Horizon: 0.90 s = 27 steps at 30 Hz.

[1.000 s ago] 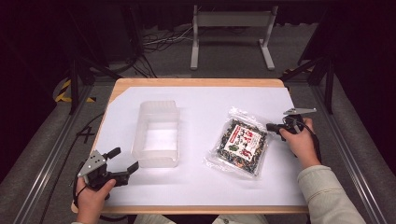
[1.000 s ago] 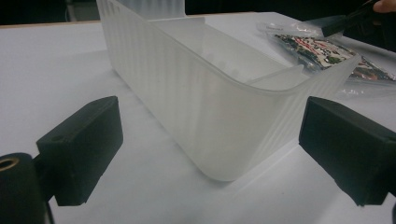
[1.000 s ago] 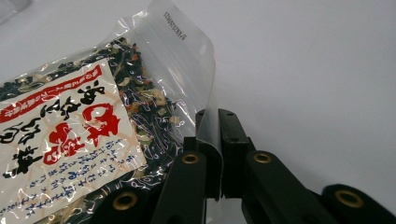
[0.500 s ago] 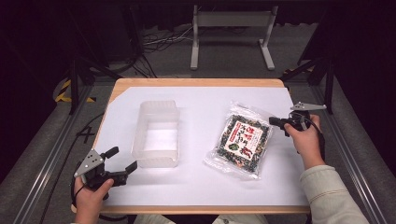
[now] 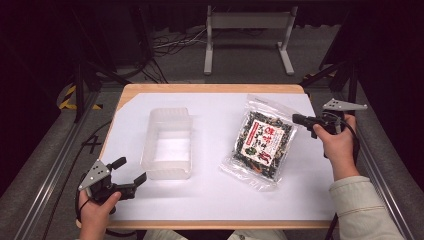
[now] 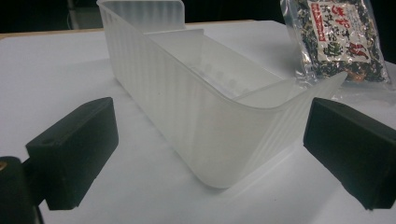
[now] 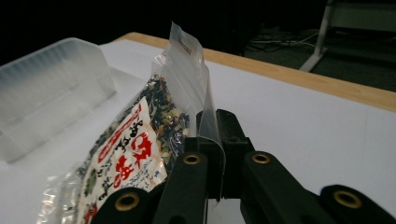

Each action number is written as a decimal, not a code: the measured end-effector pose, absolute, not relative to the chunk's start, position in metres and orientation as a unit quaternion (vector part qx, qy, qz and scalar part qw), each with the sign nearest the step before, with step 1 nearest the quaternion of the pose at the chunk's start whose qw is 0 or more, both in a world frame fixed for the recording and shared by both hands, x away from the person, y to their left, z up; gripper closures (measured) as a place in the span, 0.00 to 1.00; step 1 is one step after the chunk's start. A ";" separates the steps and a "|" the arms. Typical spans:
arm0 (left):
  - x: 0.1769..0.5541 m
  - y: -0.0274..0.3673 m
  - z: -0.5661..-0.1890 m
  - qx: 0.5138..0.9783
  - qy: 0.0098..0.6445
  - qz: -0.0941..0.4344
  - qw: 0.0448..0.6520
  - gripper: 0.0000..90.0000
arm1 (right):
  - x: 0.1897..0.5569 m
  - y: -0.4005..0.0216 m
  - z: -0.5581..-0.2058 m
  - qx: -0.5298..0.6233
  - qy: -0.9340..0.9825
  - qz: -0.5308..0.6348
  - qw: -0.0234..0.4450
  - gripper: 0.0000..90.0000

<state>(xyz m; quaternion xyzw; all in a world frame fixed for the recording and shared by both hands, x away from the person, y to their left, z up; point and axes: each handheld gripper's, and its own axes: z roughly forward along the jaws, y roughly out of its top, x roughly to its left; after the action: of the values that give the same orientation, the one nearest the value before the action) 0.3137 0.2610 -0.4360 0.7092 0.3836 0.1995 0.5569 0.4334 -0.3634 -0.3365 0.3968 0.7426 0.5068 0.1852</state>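
Jaws of your right gripper [image 5: 298,119] are clamped tight on the clear side edge of the snack packet [image 5: 261,141], as your right gripper view confirms: the transparent film of the packet [image 7: 140,154] is pinched between the two black jaws and stands up out of them. In the high view the packet lies on the right half of the white sheet [image 5: 215,190] that covers the table [image 5: 210,88], its right edge drawn up toward your right hand [image 5: 336,145], its lower left corner down on the sheet. Its printed label with red characters faces up. Your left gripper [image 5: 127,172] sits at the near left corner of the sheet, held by your left hand [image 5: 95,210], with its jaws spread wide and nothing between the pads. Your left gripper view looks along those open jaws at the near corner of the translucent plastic container [image 6: 201,107]; the corner stands between the jaw tips in the view, but neither pad touches it. The container [image 5: 167,142] rests upright and empty on the left half of the sheet, well apart from the packet, with a clear strip of white sheet between them. Beyond the far table edge a grey metal stand [image 5: 247,35] and loose cables [image 5: 170,45] lie on the floor.
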 end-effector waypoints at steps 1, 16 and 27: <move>0.314 0.261 -0.435 0.708 0.384 0.202 0.557 0.05 | 0.431 -0.363 -0.331 0.392 0.739 0.516 0.183 1.00; 0.312 0.264 -0.429 0.709 0.381 0.217 0.552 0.04 | 0.398 -0.356 -0.277 0.328 0.731 0.561 0.208 1.00; 0.312 0.265 -0.425 0.707 0.380 0.223 0.554 0.04 | 0.381 -0.343 -0.252 0.284 0.727 0.594 0.197 1.00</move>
<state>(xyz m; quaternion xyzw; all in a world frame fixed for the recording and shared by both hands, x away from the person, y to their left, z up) 0.3118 0.2653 -0.4251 0.7067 0.3801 0.2228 0.5535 0.3809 -0.3433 -0.2519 0.2840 0.7268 0.5936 0.1969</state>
